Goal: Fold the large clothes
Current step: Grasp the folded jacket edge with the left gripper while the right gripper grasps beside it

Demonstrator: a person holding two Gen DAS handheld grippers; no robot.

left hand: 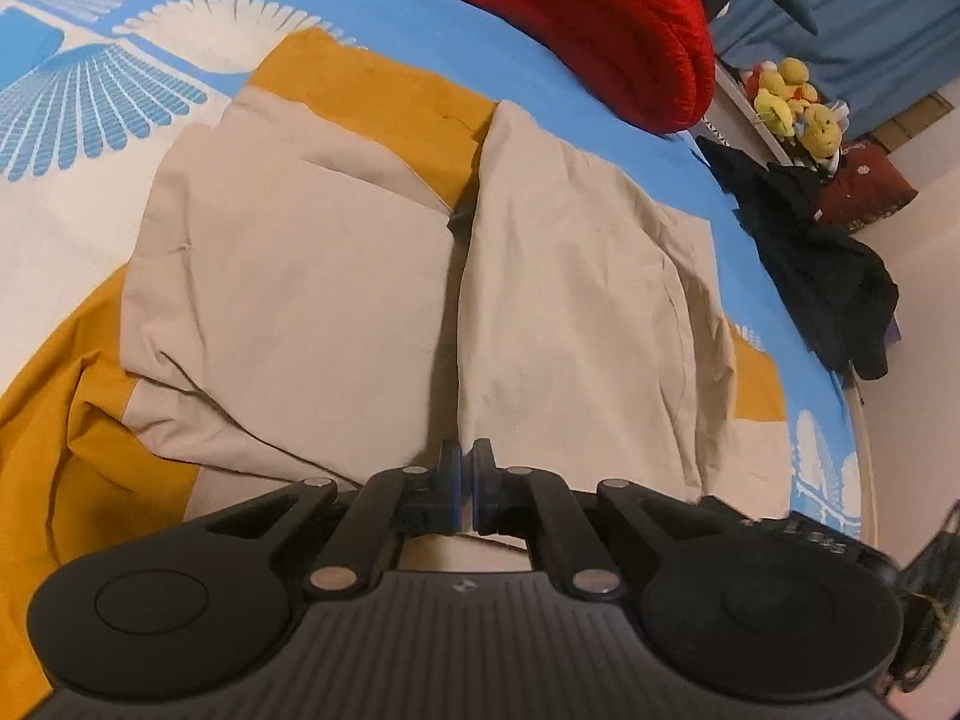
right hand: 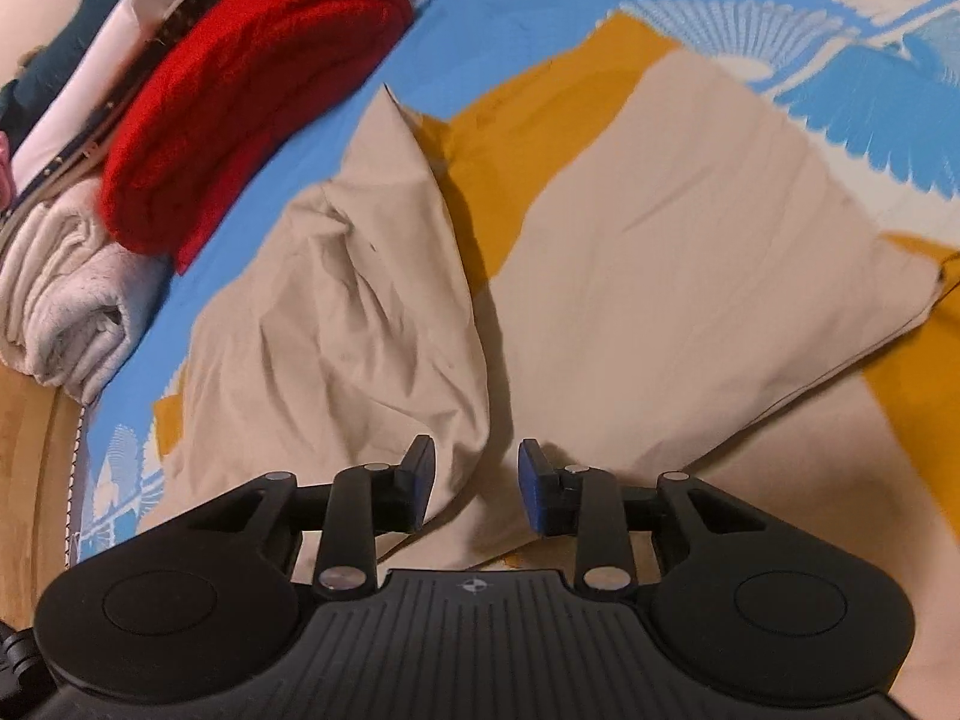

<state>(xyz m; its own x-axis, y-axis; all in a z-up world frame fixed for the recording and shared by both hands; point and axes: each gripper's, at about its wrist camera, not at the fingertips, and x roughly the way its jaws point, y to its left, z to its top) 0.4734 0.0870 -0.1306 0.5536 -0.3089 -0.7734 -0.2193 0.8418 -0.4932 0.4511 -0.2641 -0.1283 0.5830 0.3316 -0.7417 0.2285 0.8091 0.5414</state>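
Lying spread on the blue bedsheet (left hand: 420, 6) with its white fan pattern, the beige and mustard garment (left hand: 288, 276) is seen from both wrist views, its two beige panels folded inward so that a narrow dark gap is left between them down the middle. The left gripper (left hand: 467, 480) is held low over the near edge of the garment, its blue-padded fingers (left hand: 451, 483) drawn almost together with only a slit between them; whether any cloth is pinched there cannot be told. The right gripper (right hand: 475, 483) is held with its fingers set well apart, nothing being clasped, and a rumpled beige fold (right hand: 360, 324) is seen just beyond and between them. A folded red knit (right hand: 240, 90) is stacked beyond the garment, with a rolled pale towel (right hand: 66, 306) just beside it at the bed's edge. Yellow plush toys (left hand: 792, 102) and a dark garment (left hand: 816, 252) are seen off the bed in the left view
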